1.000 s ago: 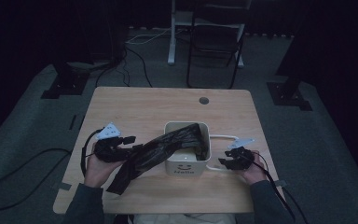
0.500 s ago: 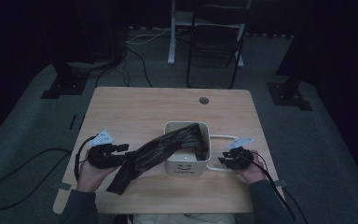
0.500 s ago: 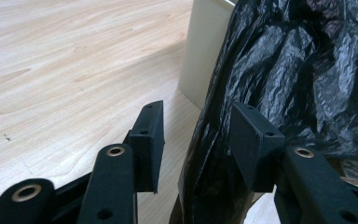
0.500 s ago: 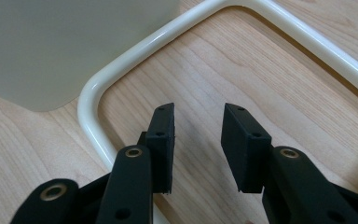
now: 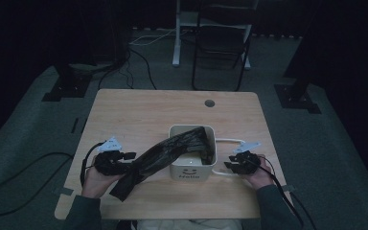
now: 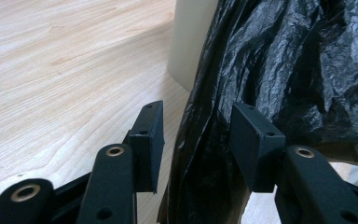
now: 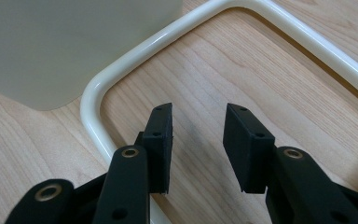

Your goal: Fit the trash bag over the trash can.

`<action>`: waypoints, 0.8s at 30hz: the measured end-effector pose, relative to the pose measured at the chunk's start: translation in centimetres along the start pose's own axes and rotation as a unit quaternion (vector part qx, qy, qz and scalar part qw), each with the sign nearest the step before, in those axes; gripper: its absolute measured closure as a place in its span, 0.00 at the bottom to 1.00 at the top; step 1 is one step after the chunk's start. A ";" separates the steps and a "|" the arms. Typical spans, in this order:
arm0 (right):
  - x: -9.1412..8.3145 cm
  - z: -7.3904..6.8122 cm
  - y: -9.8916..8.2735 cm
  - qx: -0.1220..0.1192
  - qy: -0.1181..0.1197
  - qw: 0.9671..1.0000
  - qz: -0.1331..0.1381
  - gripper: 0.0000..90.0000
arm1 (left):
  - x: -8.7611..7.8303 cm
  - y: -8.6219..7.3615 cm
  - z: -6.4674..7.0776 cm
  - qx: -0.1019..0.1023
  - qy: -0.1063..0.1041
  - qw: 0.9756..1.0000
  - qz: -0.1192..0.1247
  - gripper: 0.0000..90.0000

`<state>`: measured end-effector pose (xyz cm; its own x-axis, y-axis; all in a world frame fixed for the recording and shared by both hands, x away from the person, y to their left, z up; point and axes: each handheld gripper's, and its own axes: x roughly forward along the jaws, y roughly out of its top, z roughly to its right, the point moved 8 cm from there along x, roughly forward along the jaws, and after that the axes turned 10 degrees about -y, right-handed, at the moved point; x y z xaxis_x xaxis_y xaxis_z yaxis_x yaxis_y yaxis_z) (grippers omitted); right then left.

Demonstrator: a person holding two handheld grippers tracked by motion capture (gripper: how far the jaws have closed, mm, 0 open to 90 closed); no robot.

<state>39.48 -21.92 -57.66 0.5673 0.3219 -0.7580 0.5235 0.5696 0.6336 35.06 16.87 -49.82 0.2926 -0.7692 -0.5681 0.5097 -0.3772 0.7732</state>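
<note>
Dark floor surrounds the desk (image 5: 139,115); a black bin liner (image 5: 172,151) is being fitted into the white bin (image 5: 191,167). Left gripper (image 6: 198,135) jaws, apart, straddle the liner beside the bin; right gripper (image 7: 198,140) jaws, just reopened, stand empty over the white ring frame (image 7: 93,93), judged to be gripped next.

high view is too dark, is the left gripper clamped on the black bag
Observer: Not clamped. The black bin bag runs between the left gripper's open jaws, with table showing beside one pad.
Operator: and the right one, holding the handle
Observer: No. The right gripper's jaws have just been opening, nothing between them, above bare table inside the white loop handle beside the white bin.
</note>
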 end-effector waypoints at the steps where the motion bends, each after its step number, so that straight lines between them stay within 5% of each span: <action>1: 0.0 0.0 0.0 0.000 0.000 1.000 0.000 0.69 | 0.0 0.0 0.0 0.000 0.000 1.000 0.000 0.61; 8: 0.1 -0.1 0.0 0.000 0.002 1.000 -0.001 0.68 | 0.5 -0.4 -0.1 -0.001 -0.002 1.000 -0.015 0.64; 14: 0.1 -0.1 0.0 -0.001 0.001 1.000 -0.002 0.68 | 0.8 -0.6 0.1 0.000 -0.009 1.000 -0.024 0.97; 24: -0.1 0.1 0.1 0.001 0.000 1.000 0.002 0.69 | -0.1 1.0 1.3 0.022 -0.028 0.999 0.008 1.00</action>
<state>39.49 -21.97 -57.48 0.5693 0.3234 -0.7559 0.5224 0.5677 0.6363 34.47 15.89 -48.67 0.2547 -0.8023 -0.5399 0.4691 -0.3857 0.7944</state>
